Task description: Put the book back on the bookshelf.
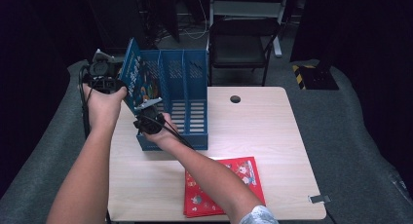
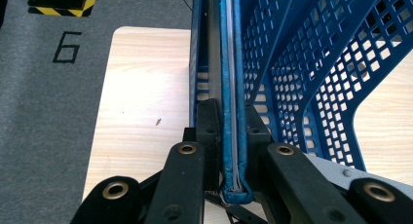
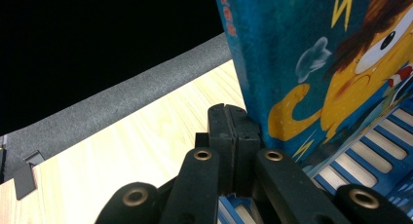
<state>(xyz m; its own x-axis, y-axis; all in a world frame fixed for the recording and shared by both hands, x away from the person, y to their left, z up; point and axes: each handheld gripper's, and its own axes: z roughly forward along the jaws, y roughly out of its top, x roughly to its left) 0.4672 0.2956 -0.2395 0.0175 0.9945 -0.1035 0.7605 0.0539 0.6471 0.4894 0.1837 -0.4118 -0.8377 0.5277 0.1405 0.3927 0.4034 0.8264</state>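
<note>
Blue picture book point(image 1: 138, 80) half-way into leftmost slot of blue file rack point(image 1: 187, 102), tilted, top corner sticking up past rack's upper-left edge. Left gripper point(image 1: 103, 83) clamped on book's spine edge; in left gripper view, jaws narrow, pinching the cover edges of the book point(image 2: 233, 112) w/ rack's mesh divider point(image 2: 302, 63) just beside. Right gripper point(image 1: 148, 118) low at rack's front-left, jaws pressed together, nothing between them, tips nudging book's cartoon cover point(image 3: 331, 73) from the side, per right gripper view. Rack near back-left of tabletop point(image 1: 272, 136); red book point(image 1: 221, 187) flat near front edge, well apart. Risks, as judged: book's lower corner could snag on slot floor slats or divider if pushed down while tilted → pages bending or cover creasing. Rack light & close to tabletop's left edge, so a sideways shove from right gripper could slide or tip it. Narrow pinch at spine only → book could pivot or slip out if released unevenly. Safer: straighten upright first, then lower slowly.
</note>
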